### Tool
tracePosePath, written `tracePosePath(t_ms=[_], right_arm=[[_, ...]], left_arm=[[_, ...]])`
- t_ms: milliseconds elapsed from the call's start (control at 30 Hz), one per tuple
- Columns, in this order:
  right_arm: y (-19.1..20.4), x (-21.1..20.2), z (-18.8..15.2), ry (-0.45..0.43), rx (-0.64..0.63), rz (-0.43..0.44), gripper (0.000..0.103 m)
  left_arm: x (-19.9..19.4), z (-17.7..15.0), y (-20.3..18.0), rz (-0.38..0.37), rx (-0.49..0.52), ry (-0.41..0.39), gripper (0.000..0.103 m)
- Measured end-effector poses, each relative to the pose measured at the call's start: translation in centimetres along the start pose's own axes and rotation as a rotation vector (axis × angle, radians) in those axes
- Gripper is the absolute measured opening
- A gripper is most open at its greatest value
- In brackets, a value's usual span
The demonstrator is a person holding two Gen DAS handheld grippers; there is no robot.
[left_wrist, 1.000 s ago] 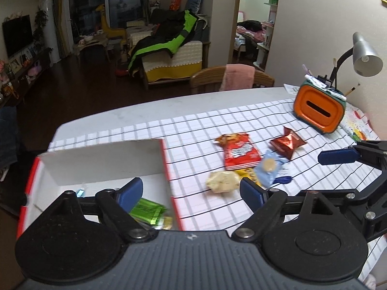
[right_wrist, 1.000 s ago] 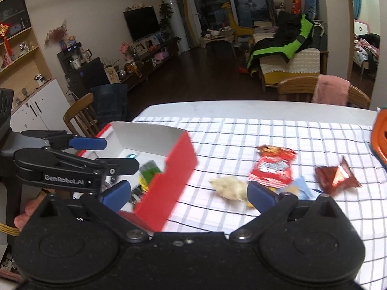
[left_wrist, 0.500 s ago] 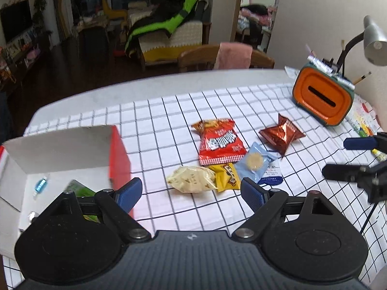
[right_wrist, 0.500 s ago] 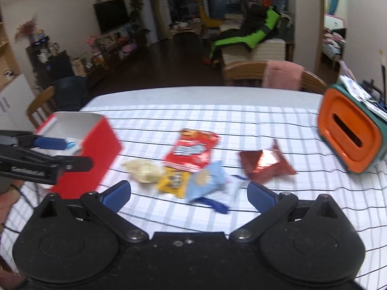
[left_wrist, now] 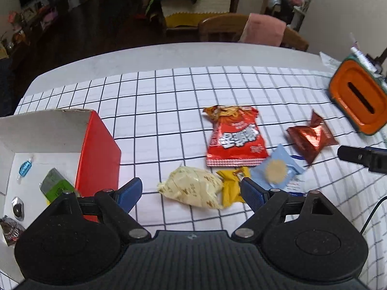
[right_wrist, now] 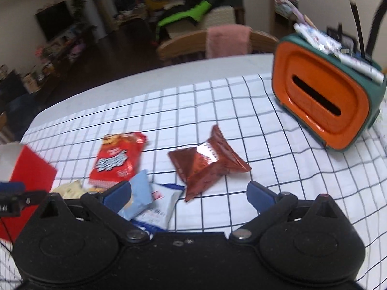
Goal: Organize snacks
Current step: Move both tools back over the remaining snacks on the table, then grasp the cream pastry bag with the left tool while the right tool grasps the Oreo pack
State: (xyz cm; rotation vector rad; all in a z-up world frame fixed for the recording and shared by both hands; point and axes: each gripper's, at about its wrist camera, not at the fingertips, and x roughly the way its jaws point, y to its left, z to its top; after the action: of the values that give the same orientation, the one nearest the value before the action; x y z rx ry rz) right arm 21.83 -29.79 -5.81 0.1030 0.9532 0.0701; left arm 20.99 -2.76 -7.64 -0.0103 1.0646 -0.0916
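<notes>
Left wrist view: the left tongs (left_wrist: 191, 191) stand wide apart and hold nothing, poised above the gridded cloth of the desk (left_wrist: 150, 101). Between and just beyond their tips lies a cream packet (left_wrist: 191, 189), its long axis running left to right across the view, the narrower end toward the left. A small yellow packet (left_wrist: 231, 187) touches its right end, and a pale blue biscuit packet (left_wrist: 277, 169) lies just beside that, partly over a white packet whose print is too blurred to read. A large red snack bag (left_wrist: 235, 137) lies flat beyond them, its long axis pointing away from the camera and its crimped, pictured end farthest. A dark red foil packet (left_wrist: 310, 136) lies to the right, apart from the red bag, its twisted corner pointing up and away. A red-sided box (left_wrist: 98, 152) stands open at left, with a green packet (left_wrist: 56, 186) and small sweets inside.

Right wrist view: the right tongs (right_wrist: 189, 193) are likewise wide and hold nothing; the foil packet (right_wrist: 208, 162) lies just ahead between their tips, long axis diagonal. An orange tissue holder (right_wrist: 321, 106) stands at far right of the desk.
</notes>
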Motion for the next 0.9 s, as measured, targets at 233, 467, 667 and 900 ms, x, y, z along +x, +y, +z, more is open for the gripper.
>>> tracePosePath(t_ms=[233, 467, 667, 900], right_arm=[[-1.8, 4.0, 2.1, 0.044, 0.203, -0.082, 0.101], [-2.8, 7.2, 3.1, 0.092, 0.369, -0.094, 0.096], [-2.7, 8.8, 3.4, 0.101, 0.413, -0.141, 0.093], [-2.2, 9.7, 2.6, 0.131, 0.363, -0.168, 0.084]], left_arm=[[2.4, 1.6, -1.0, -0.006, 0.104, 0.059, 0.089], [5.3, 2.0, -1.9, -0.013, 0.205, 0.15, 0.089], [7.3, 2.0, -1.4, -0.027, 0.182, 0.225, 0.089], [8.6, 1.9, -1.1, -0.026, 0.161, 0.252, 0.089]])
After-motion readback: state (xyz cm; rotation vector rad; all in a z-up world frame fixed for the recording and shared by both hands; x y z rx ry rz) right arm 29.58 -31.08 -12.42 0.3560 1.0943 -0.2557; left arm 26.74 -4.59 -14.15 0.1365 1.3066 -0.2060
